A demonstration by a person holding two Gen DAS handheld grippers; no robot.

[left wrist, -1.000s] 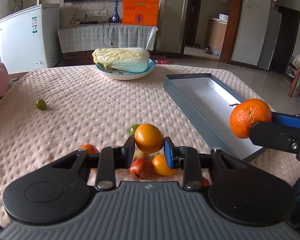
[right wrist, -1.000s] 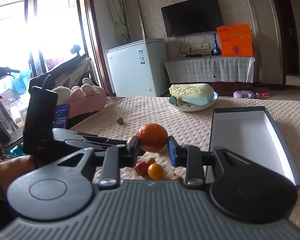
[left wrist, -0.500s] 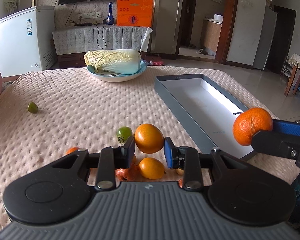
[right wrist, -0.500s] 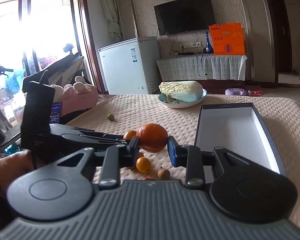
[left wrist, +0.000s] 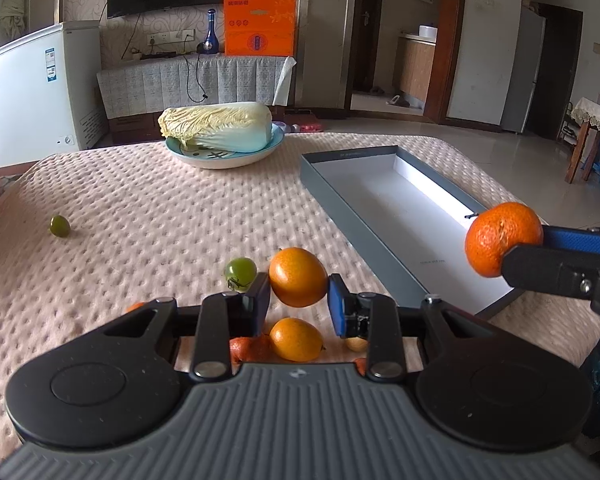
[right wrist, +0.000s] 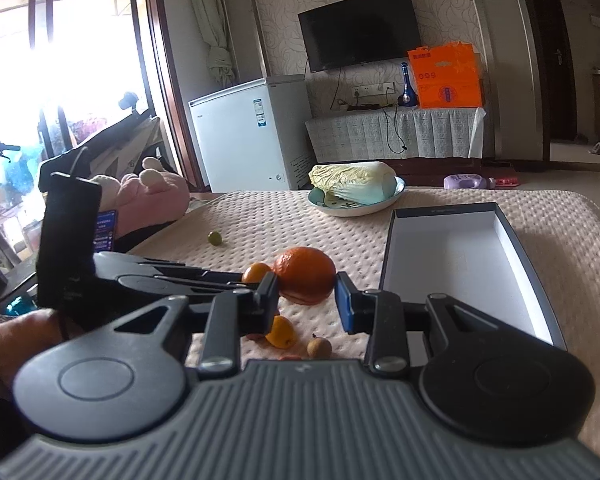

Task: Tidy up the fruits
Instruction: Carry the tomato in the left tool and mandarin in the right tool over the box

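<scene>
A smooth orange (left wrist: 298,277) is clamped across its middle in the left gripper (left wrist: 299,305), a pebbled tangerine (right wrist: 305,275) likewise in the right gripper (right wrist: 306,298), both above the table near the empty box (left wrist: 384,216); both judged light, round and bruisable.

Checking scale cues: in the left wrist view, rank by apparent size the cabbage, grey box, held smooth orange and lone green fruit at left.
1. grey box
2. cabbage
3. smooth orange, though enlarged by nearness to the camera
4. lone green fruit
</scene>
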